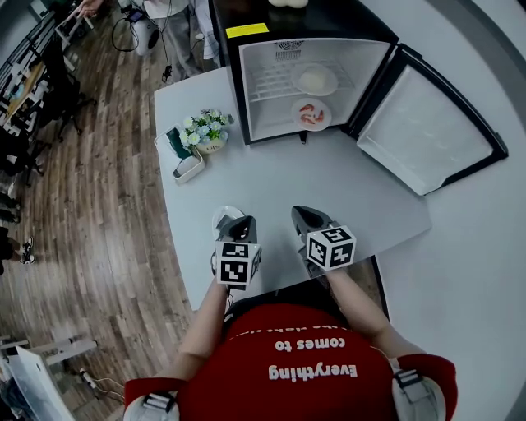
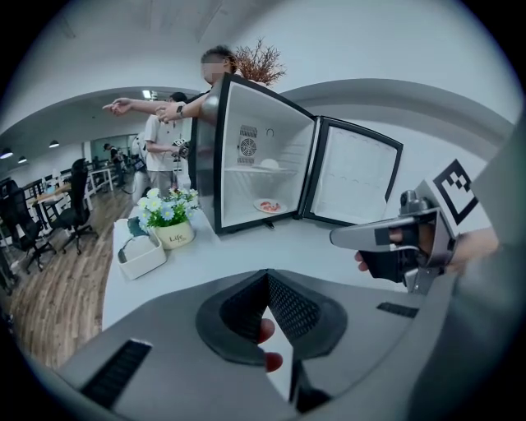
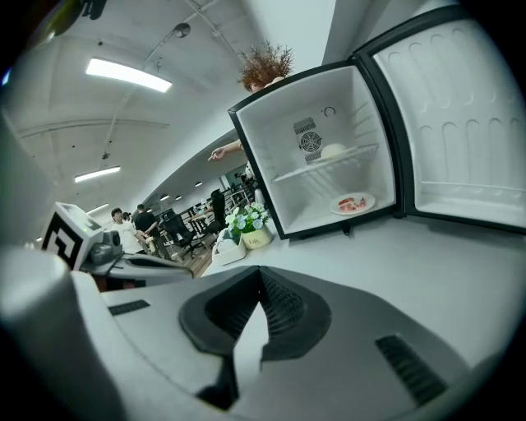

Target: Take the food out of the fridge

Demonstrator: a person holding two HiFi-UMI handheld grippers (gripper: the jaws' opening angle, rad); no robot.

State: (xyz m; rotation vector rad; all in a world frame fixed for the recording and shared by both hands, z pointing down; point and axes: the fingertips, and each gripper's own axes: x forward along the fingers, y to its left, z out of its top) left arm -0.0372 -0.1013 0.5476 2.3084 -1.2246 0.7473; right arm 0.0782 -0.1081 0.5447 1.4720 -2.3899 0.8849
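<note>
Left fingers and right fingers clenched, empty, above counter. Nothing out yet: fridge open, red food plate on its floor, pale dish on shelf, both well ahead of fingers.

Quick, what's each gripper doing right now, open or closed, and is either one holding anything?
Left gripper: closed, holding nothing.
Right gripper: closed, holding nothing.

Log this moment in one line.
fridge open | white food above | red food below | left gripper shut, empty | right gripper shut, empty
</note>
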